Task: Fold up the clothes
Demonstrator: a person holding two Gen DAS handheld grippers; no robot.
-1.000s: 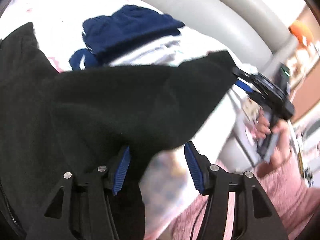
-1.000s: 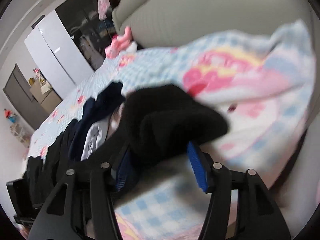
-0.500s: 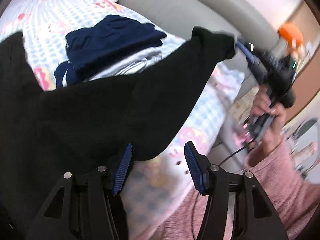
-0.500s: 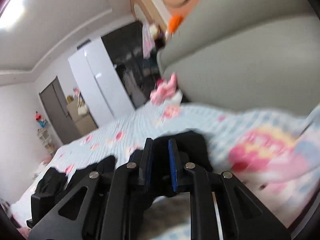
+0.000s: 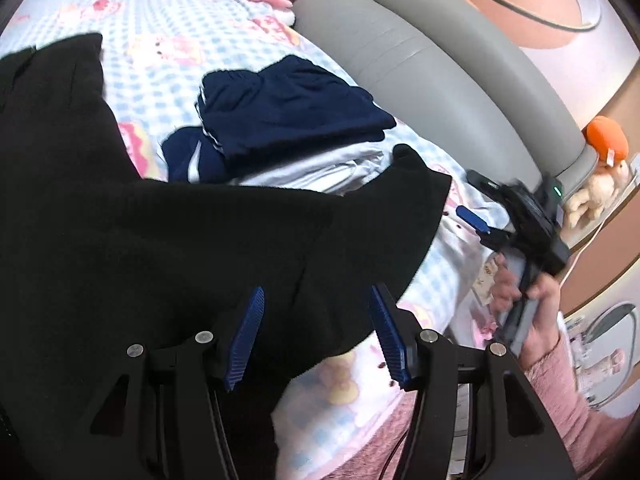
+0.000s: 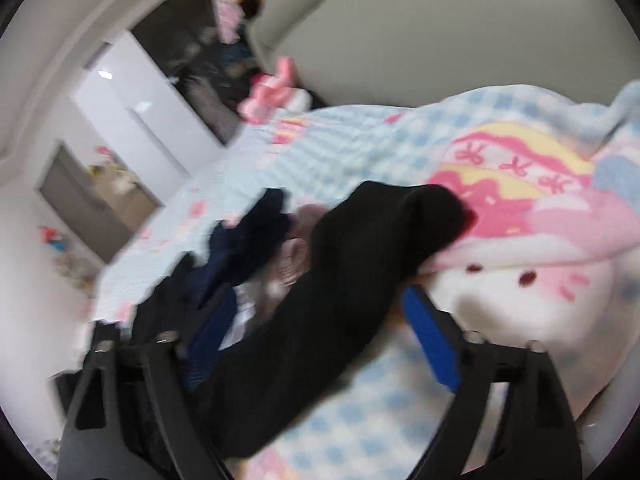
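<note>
Black garment [image 5: 168, 248] sprawls over the checked bed [image 5: 172, 40], beside the folded navy clothes [image 5: 288, 108]. Right hand-held gripper [image 6: 320, 340] has just sprung wide, the cloth loose between its jaws. Left hand-held gripper [image 5: 316, 336] stands half open astride the garment's edge.

Bright, even room light in both views, soft and mostly shadowless. Sharp across most of the left wrist view: crisp weave on the blanket [image 5: 168, 60], clean edges on the navy clothes [image 5: 288, 112] beside it; slight blur only on the hand [image 5: 536, 300] off the blanket's right edge. Heavy motion smear throughout the right wrist view, worst on the black garment [image 6: 360, 280] lying across the blanket and on the wardrobe [image 6: 132, 108] far behind it, where a small glare spot sits. Black garment reads as flat dark, almost no fold detail. Strong fisheye bending of the headboard [image 5: 440, 72] above the blanket; dark vignette at all corners.
</note>
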